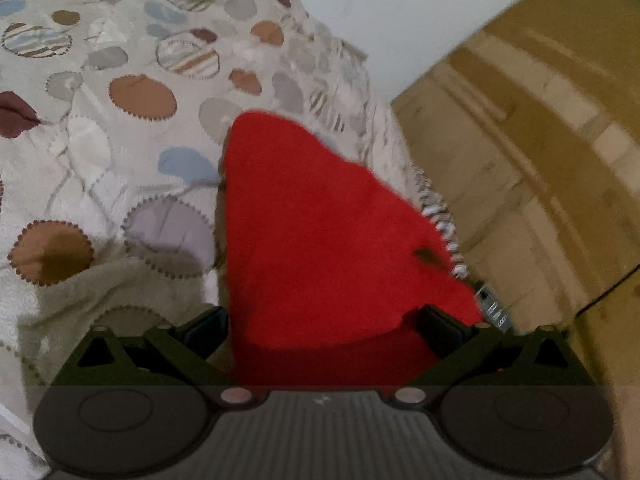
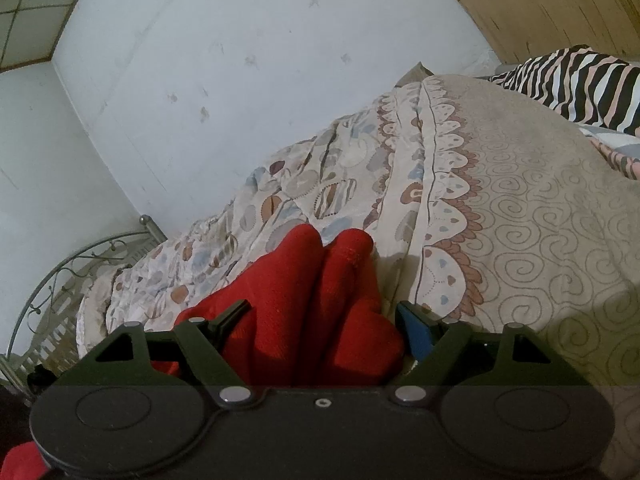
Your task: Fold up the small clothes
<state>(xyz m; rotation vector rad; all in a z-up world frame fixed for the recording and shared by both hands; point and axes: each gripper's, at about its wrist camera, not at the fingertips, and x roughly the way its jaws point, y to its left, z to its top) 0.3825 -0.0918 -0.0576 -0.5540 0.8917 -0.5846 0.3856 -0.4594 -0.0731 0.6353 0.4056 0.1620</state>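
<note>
Both grippers, left [image 1: 322,326] and right [image 2: 322,326], spread around red cloth [image 1: 320,232] (patterned bedspread [image 1: 120,128] beneath).

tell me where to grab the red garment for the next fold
Judging by its pose, take the red garment at its two far rounded ends, coming from above the patterned bedspread. They lie free on it, while the near part is bunched between the hand-held gripper's pads.

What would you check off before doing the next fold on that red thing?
1. Red garment sits between the left claw fingers: ok.
2. Red garment also sits between the right claw fingers: ok.
3. Either claw actually pinching the cloth: cannot tell.
4. Cloth smooth at the right claw: not ok, bunched in two humps.
5. Patterned bedspread flat beneath for laying down: not ok, rumpled.
</note>
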